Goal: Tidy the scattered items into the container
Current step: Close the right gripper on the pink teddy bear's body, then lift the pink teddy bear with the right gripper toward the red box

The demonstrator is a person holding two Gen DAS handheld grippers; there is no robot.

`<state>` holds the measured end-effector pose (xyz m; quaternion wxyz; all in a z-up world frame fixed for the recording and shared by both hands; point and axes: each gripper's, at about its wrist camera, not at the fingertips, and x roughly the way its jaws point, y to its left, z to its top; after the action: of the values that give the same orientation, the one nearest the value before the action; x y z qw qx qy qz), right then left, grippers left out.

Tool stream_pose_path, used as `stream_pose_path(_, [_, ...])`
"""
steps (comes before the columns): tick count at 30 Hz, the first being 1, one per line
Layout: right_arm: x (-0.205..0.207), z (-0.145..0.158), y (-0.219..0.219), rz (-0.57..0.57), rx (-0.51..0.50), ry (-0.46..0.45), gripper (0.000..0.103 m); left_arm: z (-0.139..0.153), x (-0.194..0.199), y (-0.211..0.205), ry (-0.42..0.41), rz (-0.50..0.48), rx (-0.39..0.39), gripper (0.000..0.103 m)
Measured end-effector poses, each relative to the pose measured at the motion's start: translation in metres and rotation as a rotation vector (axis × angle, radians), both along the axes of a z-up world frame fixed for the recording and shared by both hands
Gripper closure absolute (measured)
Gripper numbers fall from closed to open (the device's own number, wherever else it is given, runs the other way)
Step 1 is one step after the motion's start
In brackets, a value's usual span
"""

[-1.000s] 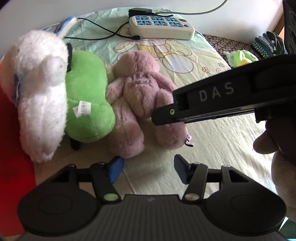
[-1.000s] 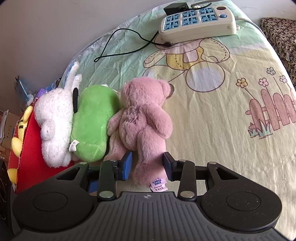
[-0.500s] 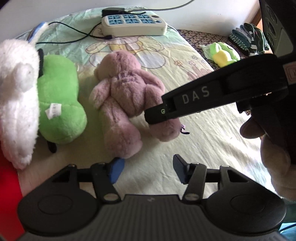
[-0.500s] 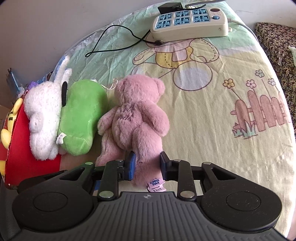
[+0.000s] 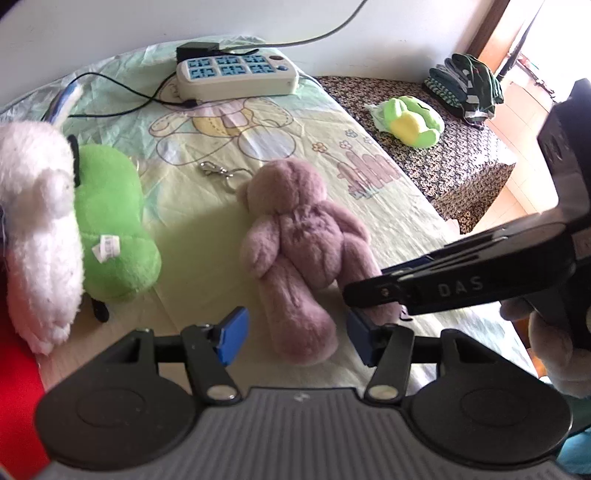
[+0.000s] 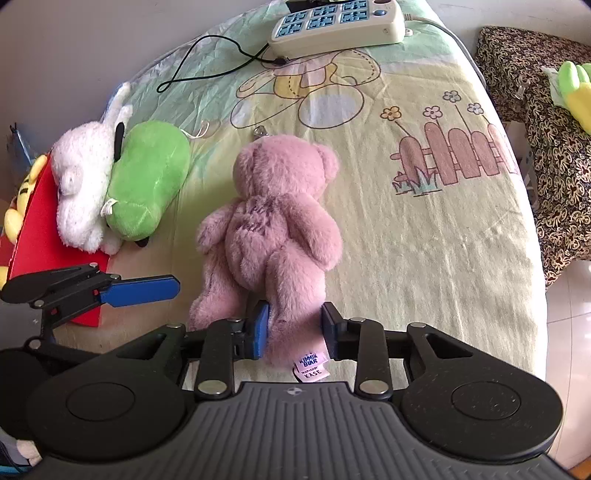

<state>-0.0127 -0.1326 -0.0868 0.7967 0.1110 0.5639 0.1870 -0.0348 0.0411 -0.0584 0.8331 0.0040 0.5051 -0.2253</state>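
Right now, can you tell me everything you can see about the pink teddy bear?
The pink teddy bear is fluffy plush. It lies face down on the cartoon bedsheet, head pointing toward the power strip, legs toward the cameras. A small printed tag hangs off one leg. The right gripper is clamped on that leg. A metal clip lies by its head. It sits apart from the green plush.

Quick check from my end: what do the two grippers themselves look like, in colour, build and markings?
Both are matte black with ribbed grey-black bases, round discs on either side and silver rivets on the linkage arms. The left gripper carries blue finger pads. The right gripper looks the same build, with white letters DAS along its side in the left wrist view. No cables or sleeves are visible.
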Motion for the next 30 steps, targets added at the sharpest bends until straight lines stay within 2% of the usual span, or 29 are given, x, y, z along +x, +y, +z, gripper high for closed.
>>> stream_pose_path(4, [0.006, 0.008, -0.017, -0.083, 0.099, -0.020, 0.065, -0.008, 0.015, -0.002, 0.028, 0.023, -0.008, 0.055])
stream_pose_path(6, [0.012, 0.009, -0.024, -0.131, 0.147, -0.031, 0.062, -0.011, 0.018, -0.004, 0.034, 0.028, -0.018, 0.055])
stream_pose_path(8, [0.021, 0.004, -0.027, -0.173, 0.168, -0.022, 0.054, -0.014, 0.021, -0.006, 0.046, 0.027, -0.014, 0.060])
stream_pose_path(10, [0.028, 0.000, -0.027, -0.187, 0.168, -0.030, 0.054, -0.017, 0.024, -0.007, 0.057, 0.026, -0.017, 0.064])
stream_pose_path(17, [0.043, -0.016, -0.026, -0.179, 0.274, 0.020, 0.052, -0.018, 0.027, -0.008, 0.053, 0.017, -0.001, 0.067])
stream_pose_path(24, [0.038, -0.002, -0.005, -0.067, 0.263, -0.030, 0.065, -0.018, 0.028, -0.006, 0.052, 0.015, -0.006, 0.070])
stream_pose_path(30, [0.039, 0.000, 0.007, -0.047, 0.236, -0.046, 0.065, -0.019, 0.025, -0.014, 0.024, 0.004, 0.039, 0.072])
